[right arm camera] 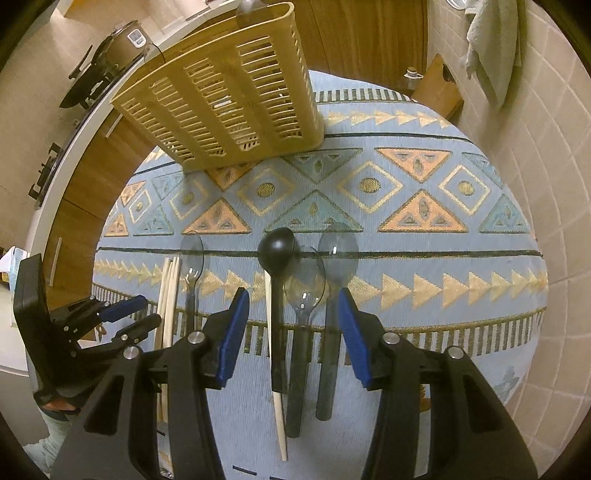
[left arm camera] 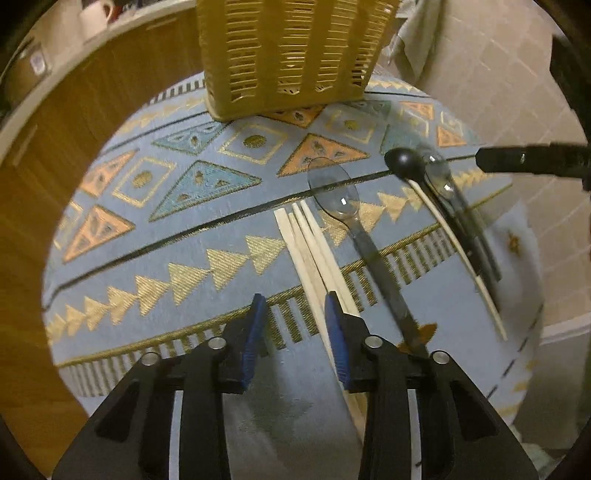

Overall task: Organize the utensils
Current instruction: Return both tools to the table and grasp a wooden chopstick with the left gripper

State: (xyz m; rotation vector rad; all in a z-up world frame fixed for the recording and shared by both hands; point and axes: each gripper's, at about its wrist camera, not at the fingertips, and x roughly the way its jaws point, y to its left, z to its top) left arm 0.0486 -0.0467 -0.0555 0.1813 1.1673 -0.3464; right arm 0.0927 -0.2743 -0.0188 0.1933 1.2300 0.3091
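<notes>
Patterned blue cloth [right arm camera: 424, 258] covers the table. Right gripper [right arm camera: 291, 306] wide open, empty; left gripper [left arm camera: 295, 314] likewise, bundle of chopsticks [left arm camera: 314, 251] beside its right finger. Between the right fingers: single chopstick [right arm camera: 269, 314], black ladle [right arm camera: 276, 251], two clear spoons [right arm camera: 304, 288]. Light, stiff, slick plastic; grip dark handles. They touch, crowding a single pick. Beyond: slotted utensil basket [right arm camera: 229, 96].

blue patterned tablecloth [right arm camera: 424, 258] with gold triangles, wood cabinets [right arm camera: 369, 33] behind, a towel [right arm camera: 493, 44] hanging on the tiled wall [right arm camera: 554, 147], some cooker [right arm camera: 125, 40] on the counter.
</notes>
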